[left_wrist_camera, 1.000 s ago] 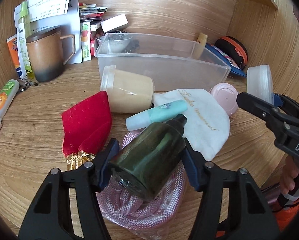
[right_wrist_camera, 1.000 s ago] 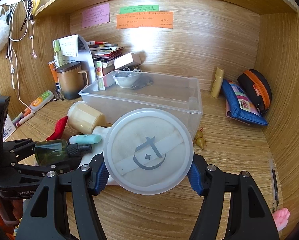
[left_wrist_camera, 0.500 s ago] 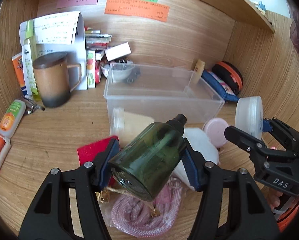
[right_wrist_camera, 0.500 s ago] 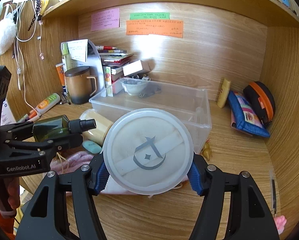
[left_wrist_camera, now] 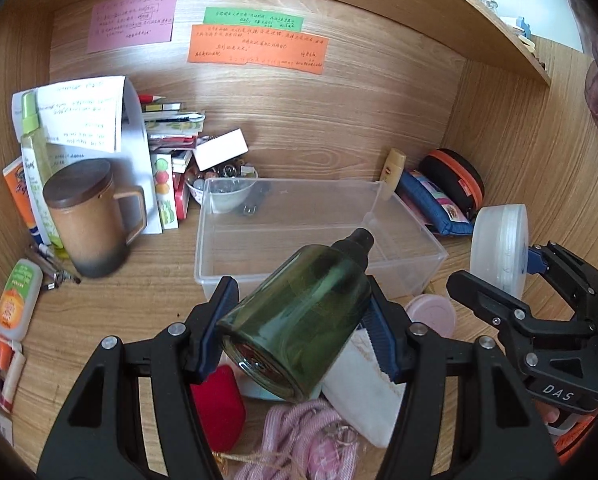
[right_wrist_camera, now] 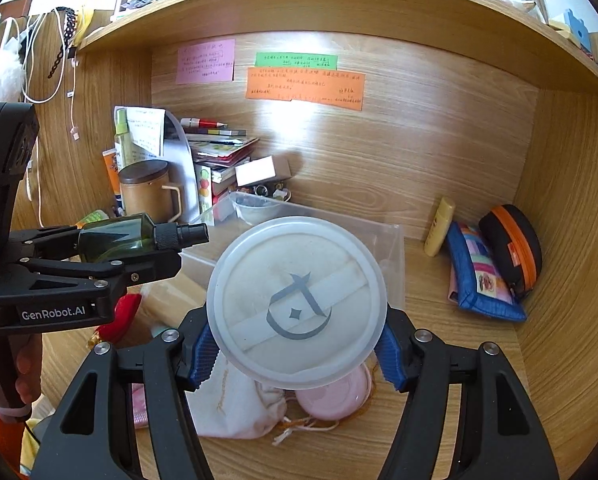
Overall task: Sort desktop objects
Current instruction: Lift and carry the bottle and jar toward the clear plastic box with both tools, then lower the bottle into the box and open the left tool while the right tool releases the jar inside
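My left gripper (left_wrist_camera: 299, 320) is shut on a dark green spray bottle (left_wrist_camera: 299, 320), held tilted in the air with its black nozzle toward the clear plastic bin (left_wrist_camera: 227, 248). In the right wrist view the same bottle (right_wrist_camera: 115, 238) hangs at the left, above the desk. My right gripper (right_wrist_camera: 297, 344) is shut on a round frosted powder-puff case (right_wrist_camera: 297, 304), lifted in front of the bin (right_wrist_camera: 391, 248). From the left wrist view that case (left_wrist_camera: 499, 250) shows edge-on at the right. The bin is empty.
On the desk below lie a white pouch (right_wrist_camera: 239, 404), a pink round case (right_wrist_camera: 335, 396), a red pouch (left_wrist_camera: 219, 408) and a pink rope (left_wrist_camera: 299, 444). A brown mug (left_wrist_camera: 87, 220) and books (left_wrist_camera: 171, 160) stand at the back left. A blue pouch (right_wrist_camera: 483, 276) and black-orange case (right_wrist_camera: 511, 248) lie right.
Both grippers have risen with their objects, the left more. The desk items under them have dropped lower in view, and the bin's inside and the wall notes have come into sight.
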A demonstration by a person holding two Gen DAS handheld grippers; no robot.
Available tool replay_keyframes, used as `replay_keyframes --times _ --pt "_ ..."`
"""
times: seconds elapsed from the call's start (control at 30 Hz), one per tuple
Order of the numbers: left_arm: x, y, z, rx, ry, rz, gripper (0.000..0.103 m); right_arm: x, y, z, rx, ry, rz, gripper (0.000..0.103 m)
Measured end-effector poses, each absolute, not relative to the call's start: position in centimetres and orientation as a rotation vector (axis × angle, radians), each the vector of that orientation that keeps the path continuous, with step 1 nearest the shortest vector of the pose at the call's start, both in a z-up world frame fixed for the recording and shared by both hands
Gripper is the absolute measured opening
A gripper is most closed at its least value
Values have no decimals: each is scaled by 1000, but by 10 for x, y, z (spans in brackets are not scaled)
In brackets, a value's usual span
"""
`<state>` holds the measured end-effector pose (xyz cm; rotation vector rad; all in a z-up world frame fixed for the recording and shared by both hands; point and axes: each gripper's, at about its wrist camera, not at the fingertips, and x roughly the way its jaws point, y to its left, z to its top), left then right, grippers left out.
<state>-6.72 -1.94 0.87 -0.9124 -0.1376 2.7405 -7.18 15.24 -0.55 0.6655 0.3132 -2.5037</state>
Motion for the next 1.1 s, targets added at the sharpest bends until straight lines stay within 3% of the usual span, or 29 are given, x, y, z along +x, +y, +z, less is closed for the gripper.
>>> replay_keyframes --times 1.1 --pt "-176 -26 10 -993 -111 2691 61 -182 123 -12 783 380 -2470 62"
